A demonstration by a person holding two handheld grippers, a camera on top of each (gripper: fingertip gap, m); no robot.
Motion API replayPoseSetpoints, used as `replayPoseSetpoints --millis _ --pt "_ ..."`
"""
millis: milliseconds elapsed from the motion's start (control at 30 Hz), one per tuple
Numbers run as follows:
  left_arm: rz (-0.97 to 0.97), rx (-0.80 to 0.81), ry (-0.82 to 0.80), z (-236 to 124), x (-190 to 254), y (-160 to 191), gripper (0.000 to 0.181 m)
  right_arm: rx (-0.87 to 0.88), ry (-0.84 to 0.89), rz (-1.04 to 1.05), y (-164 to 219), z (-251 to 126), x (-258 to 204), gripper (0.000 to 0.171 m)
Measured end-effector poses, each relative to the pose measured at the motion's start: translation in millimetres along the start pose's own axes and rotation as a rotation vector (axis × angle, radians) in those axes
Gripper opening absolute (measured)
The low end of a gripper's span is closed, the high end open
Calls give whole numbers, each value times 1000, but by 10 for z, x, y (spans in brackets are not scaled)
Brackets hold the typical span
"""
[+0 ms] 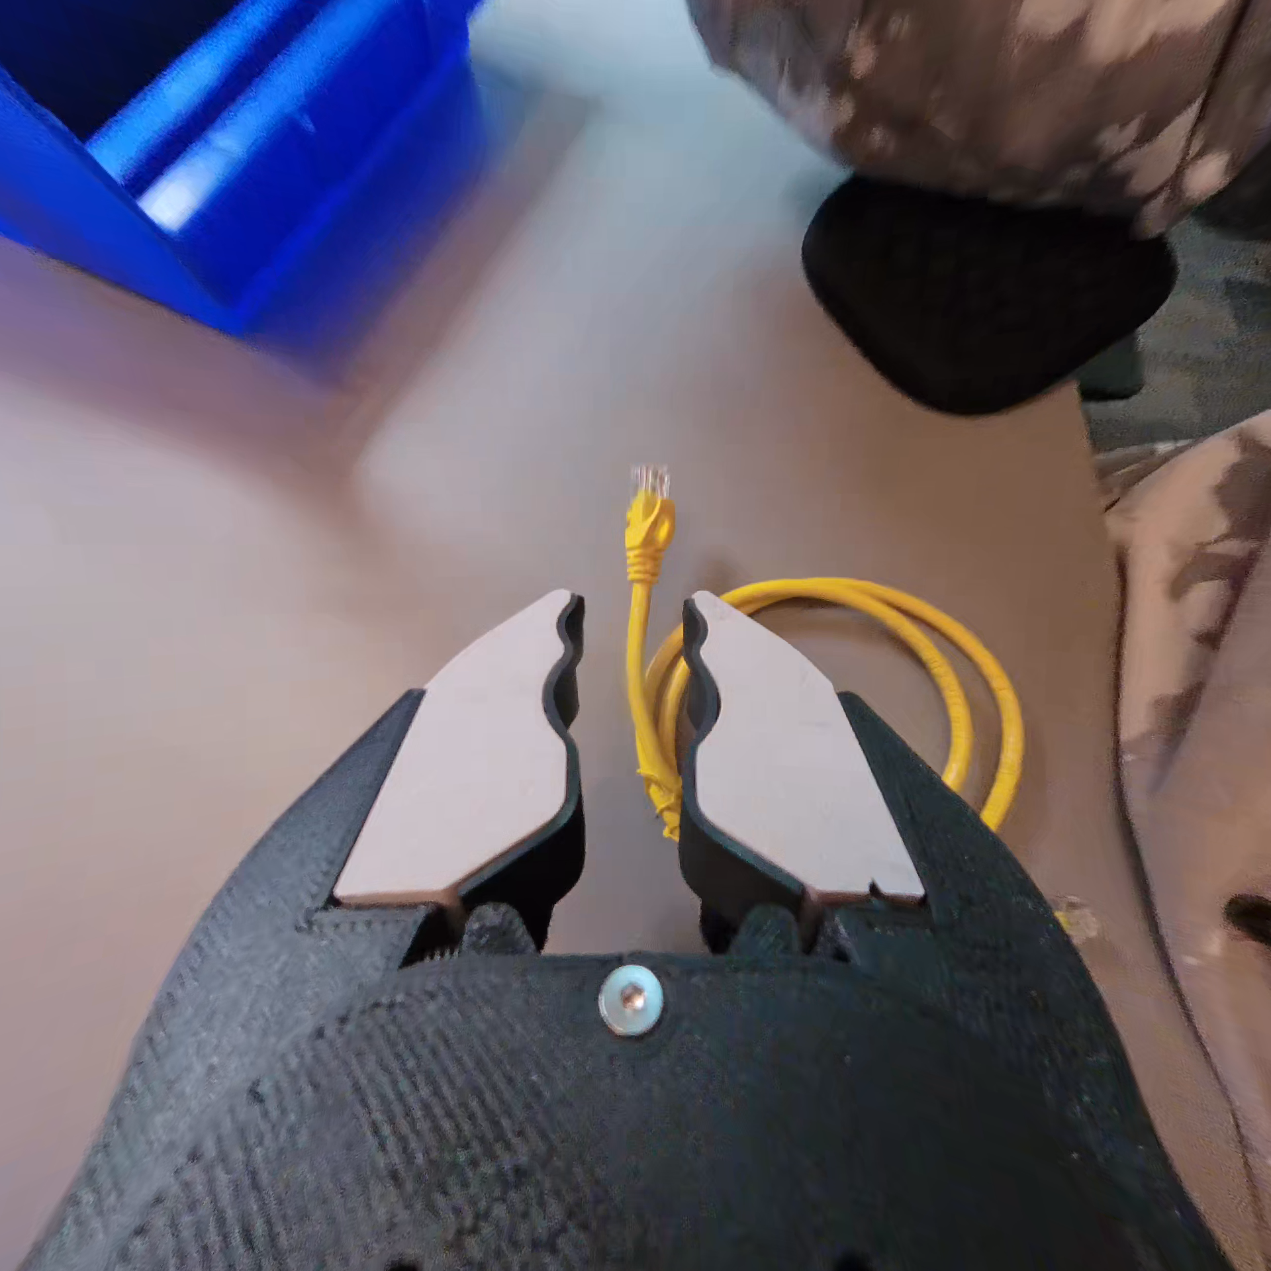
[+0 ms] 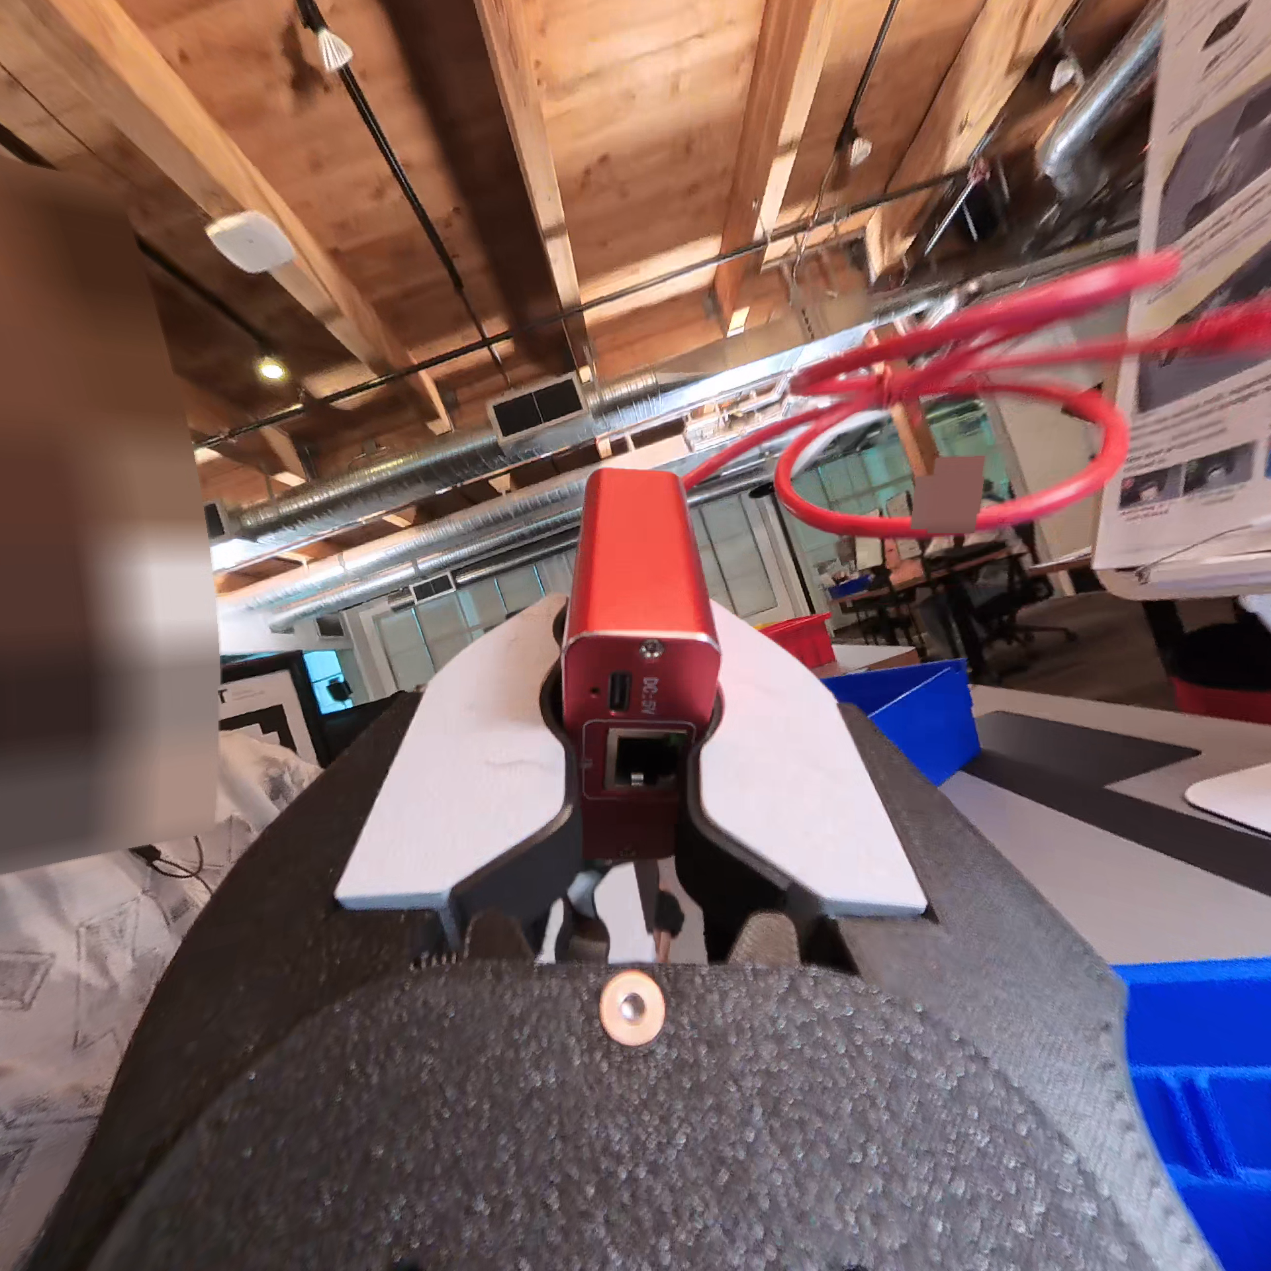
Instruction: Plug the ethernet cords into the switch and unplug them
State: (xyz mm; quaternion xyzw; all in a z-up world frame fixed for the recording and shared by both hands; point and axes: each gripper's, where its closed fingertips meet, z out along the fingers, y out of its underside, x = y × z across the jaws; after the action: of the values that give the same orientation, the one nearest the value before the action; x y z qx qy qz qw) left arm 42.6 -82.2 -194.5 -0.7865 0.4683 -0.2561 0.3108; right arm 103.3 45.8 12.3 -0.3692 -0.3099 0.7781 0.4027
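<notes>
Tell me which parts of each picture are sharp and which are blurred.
Left wrist view: the left hand-held gripper and yellow cord are sharp; the blue bin and patterned sleeve are smeared. Right wrist view: the red switch in the right hand-held gripper is crisp; the red cord is streaked, and the straight beams bow.

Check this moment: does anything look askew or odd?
Yes. The right gripper holds the red switch aloft, tilted toward the ceiling, with a red cord dangling in loops from its far end. The yellow ethernet cord lies coiled on the table between the left gripper fingers, ungrasped.
</notes>
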Motion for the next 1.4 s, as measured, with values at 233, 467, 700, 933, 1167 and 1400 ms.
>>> replayPoseSetpoints --millis 233,467,700,933,1167,1400 --pt "135 -23 -151 263 -15 55 25 15 5 -42 -132 -122 -36 30" --pt "338 -50 -424 311 -68 103 24 3 30 -28 -75 -132 45 30" --pt "405 -62 -563 302 -95 101 19 -24 27 -20 -8 -107 56 29" --pt "356 -67 -552 336 -109 124 14 -23 19 -28 -38 -112 24 29" --pt "343 -83 -527 354 -96 140 10 -46 18 -40 -6 -86 7 29" --pt "122 84 -302 40 -75 -88 9 -106 23 -61 88 -103 24 29"
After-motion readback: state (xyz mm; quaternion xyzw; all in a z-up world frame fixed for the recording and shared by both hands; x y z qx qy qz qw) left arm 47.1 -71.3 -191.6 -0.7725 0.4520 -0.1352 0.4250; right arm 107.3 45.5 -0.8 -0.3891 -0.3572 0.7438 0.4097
